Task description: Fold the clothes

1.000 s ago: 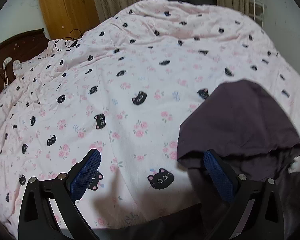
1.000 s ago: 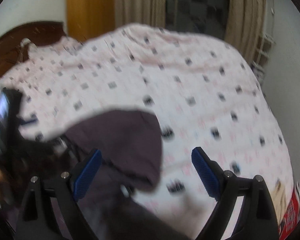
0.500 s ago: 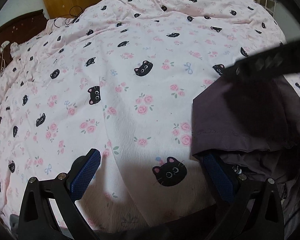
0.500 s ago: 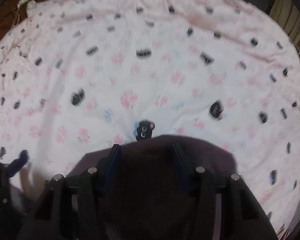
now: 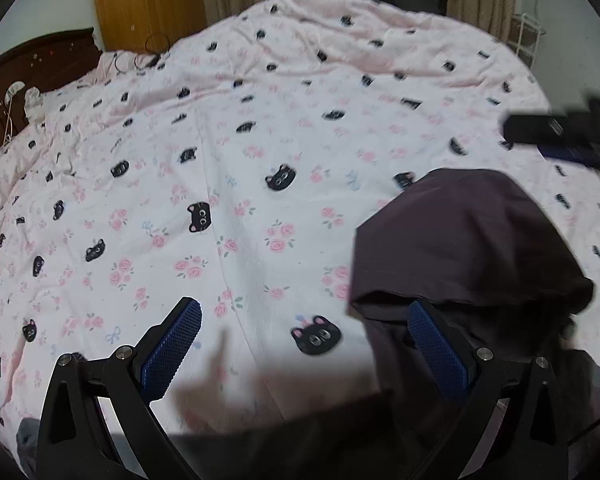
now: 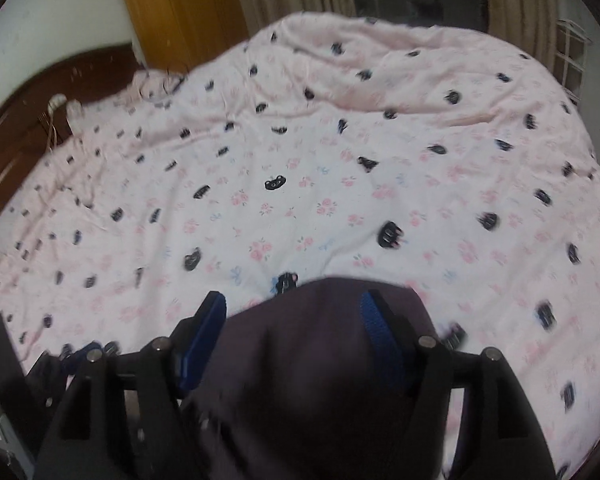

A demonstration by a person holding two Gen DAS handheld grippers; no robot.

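Between the fingers of the right claw (image 6: 292,320) lies the dark purple garment (image 5: 468,240), bunched at the near edge of the bed (image 5: 240,152) on the person's right. In the right wrist view the cloth fills the gap between the 2 blue pads and spills down over the claw body toward the camera, its rounded far edge just past the fingertips. The pads stand partly parted with fabric between them; whether they actually pinch it I cannot tell, since the cloth hides the contact and the view is blurred.

The left claw (image 5: 304,344) is spread wide and grips nothing. Its right pad (image 5: 436,352) sits at the garment's left hem, touching or just under the folded lip, while its left pad hovers over bare floral sheet. So the garment lies to the right of the left claw and directly ahead of, and beneath, the right one; the right is plainly the nearer.

The heap has no clear long axis yet: it reads as a rounded mound with 1 flap doubled over a darker pocket below. My judgement is that folding has barely begun, and the coming move turns on the left claw shifting rightward onto that hem, so both claws can draw the cloth out flat across the open sheet to the left.

A dark device (image 5: 556,132) juts in at the left view's right edge, probably part of the other claw.
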